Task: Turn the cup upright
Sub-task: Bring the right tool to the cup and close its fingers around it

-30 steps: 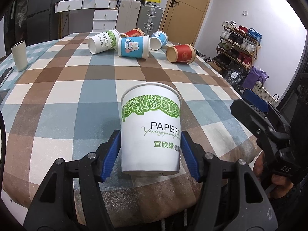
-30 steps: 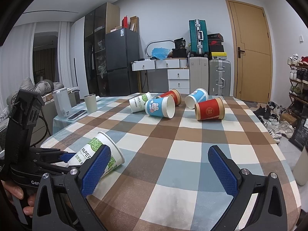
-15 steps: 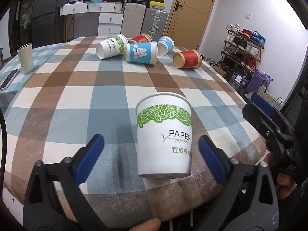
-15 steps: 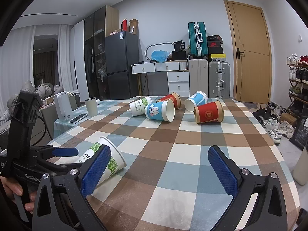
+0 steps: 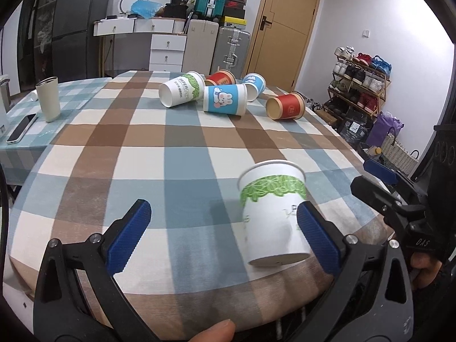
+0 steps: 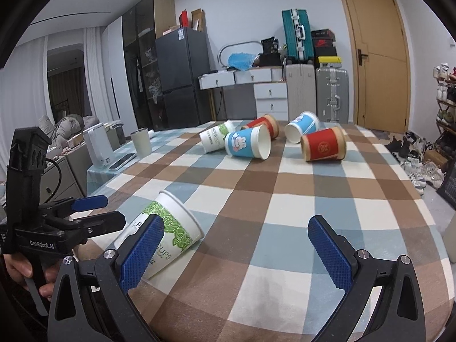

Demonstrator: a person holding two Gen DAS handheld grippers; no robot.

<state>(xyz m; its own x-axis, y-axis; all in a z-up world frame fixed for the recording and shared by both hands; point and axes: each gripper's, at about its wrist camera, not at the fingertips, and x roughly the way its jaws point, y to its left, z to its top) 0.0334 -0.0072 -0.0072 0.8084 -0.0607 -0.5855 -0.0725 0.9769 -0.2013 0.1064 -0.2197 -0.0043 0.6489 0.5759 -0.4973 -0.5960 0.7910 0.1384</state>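
A white paper cup with a green leaf band stands upright near the front edge of the checked table, rim up. It also shows in the right wrist view, where it looks tilted. My left gripper is open, and the cup stands free just inside its right finger. My right gripper is open and empty, its left finger in front of the cup. The right gripper shows in the left wrist view, the left gripper in the right wrist view.
Several paper cups lie on their sides at the far end: a white one, a blue rabbit one, a second blue one, two red ones. A beige tumbler and a phone stand at the left.
My left gripper opened and let go of the white cup, then drew back and to the left. The cup stays standing. The right gripper has barely moved.
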